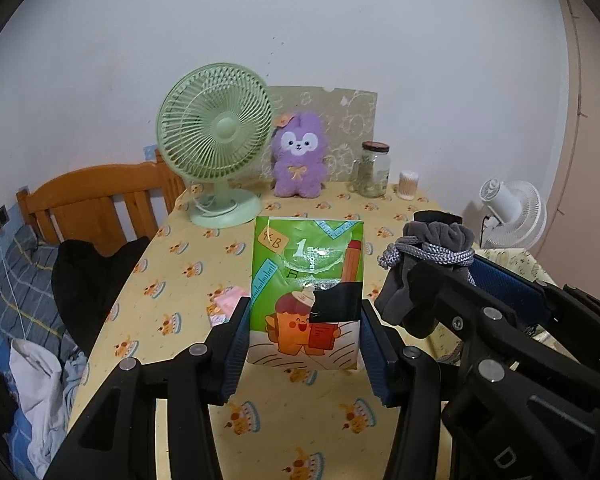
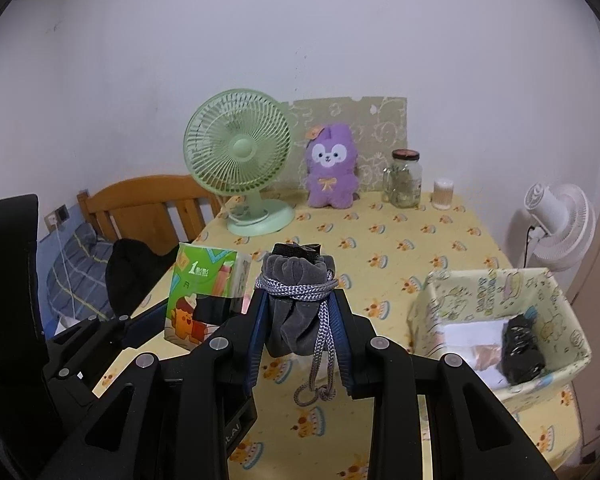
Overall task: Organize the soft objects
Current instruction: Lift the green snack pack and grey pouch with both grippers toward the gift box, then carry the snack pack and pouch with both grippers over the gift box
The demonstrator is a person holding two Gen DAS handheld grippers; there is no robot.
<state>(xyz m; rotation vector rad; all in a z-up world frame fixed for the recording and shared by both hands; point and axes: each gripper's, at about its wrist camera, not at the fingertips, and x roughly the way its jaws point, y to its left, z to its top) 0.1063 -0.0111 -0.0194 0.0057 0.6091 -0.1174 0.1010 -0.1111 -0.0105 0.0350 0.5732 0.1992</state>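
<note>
My left gripper (image 1: 304, 344) is shut on a green tissue pack (image 1: 306, 292) with a cartoon print and holds it above the yellow tablecloth (image 1: 172, 280). The pack also shows in the right wrist view (image 2: 204, 288). My right gripper (image 2: 300, 344) is shut on a grey drawstring pouch (image 2: 296, 300), its grey cord hanging down; the pouch also shows in the left wrist view (image 1: 428, 256). A fabric storage basket (image 2: 452, 296) at the right holds white paper and a black item (image 2: 522, 350). A purple plush bunny (image 2: 331, 172) sits at the back.
A green desk fan (image 2: 240, 160), a glass jar (image 2: 406, 180) and a cotton swab tub (image 2: 443, 194) stand along the back wall. A white fan (image 2: 560, 224) stands right of the table. A wooden bed with bedding (image 1: 92, 200) lies left. A pink item (image 1: 226, 304) lies on the cloth.
</note>
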